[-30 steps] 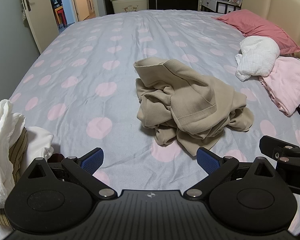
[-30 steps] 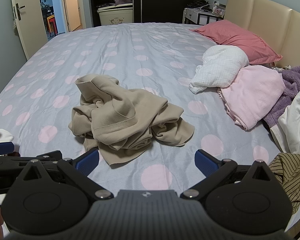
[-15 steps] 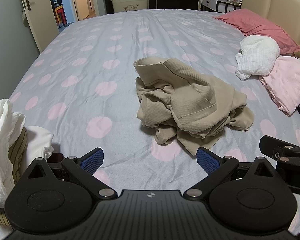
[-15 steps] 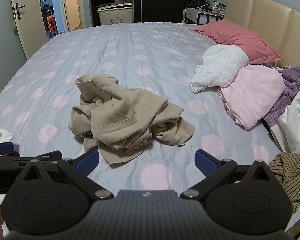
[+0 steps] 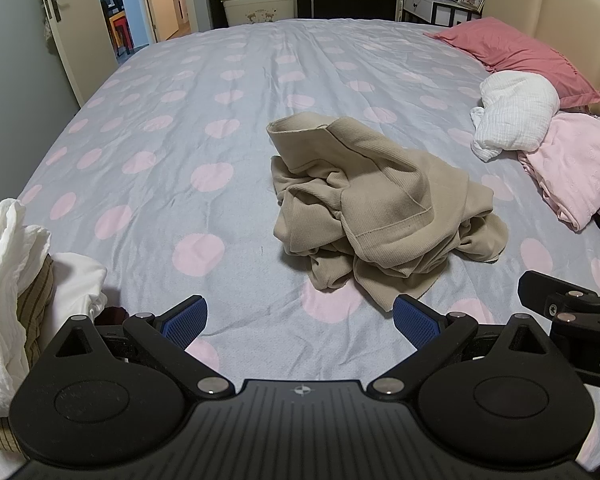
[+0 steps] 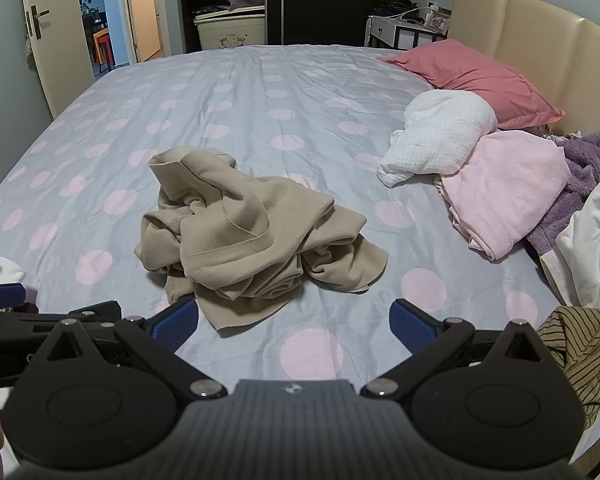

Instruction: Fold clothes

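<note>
Both tongs, left tongs [image 5: 300, 320] and right tongs [image 6: 294, 320], are held spread and empty just short of the crumpled beige garment [image 5: 376, 208] (a tangled heap); several layers could be pinched together, so that it is dragged rather than opened.

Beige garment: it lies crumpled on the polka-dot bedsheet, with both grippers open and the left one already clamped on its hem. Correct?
Not quite. The left gripper holds nothing: the left wrist view shows its jaws apart, short of the beige garment. The right gripper is open too.

Crumpled beige garment [image 6: 256, 240] on dotted bedsheet [image 6: 260, 100], beyond wide-spread right hand-held gripper [image 6: 294, 322].
</note>
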`<state>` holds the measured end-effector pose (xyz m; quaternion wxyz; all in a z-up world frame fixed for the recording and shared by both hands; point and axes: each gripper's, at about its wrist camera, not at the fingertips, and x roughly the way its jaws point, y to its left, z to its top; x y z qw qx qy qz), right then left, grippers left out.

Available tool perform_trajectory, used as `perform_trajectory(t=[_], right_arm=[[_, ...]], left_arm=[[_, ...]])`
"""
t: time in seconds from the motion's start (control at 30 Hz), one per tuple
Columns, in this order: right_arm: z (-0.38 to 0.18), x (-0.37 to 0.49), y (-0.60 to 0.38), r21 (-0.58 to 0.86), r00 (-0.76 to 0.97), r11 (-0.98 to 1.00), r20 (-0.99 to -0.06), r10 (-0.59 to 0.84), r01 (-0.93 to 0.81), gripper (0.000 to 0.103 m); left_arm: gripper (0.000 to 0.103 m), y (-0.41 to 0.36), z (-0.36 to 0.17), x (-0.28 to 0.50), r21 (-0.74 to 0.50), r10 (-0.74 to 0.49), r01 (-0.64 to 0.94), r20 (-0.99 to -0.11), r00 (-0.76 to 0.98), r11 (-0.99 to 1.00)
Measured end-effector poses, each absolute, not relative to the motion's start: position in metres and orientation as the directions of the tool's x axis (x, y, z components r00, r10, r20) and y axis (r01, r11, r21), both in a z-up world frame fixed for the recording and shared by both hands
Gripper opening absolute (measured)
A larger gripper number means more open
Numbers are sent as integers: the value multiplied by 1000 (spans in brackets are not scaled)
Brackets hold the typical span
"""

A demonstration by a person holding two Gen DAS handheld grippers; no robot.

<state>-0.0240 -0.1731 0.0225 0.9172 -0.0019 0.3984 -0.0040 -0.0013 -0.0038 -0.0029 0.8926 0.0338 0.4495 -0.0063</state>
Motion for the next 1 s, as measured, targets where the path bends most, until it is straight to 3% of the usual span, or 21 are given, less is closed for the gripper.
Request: perform_trajectory(t=[0.23, 0.7, 1.0], right_arm=[[22, -21, -173, -5, 685, 1000, -729, 0, -5, 103], [2, 30, -178, 76, 733, 973, -646, 214, -218, 103], [-29, 78, -163, 96, 685, 961, -683, 254, -261, 101]], left_arm=[[101, -3, -5, 1, 59, 23, 42, -804, 594, 997], [101, 13, -20, 15, 88, 70, 4, -815, 575, 996], [101, 20, -21, 21, 72, 48, 19, -814, 579, 997]])
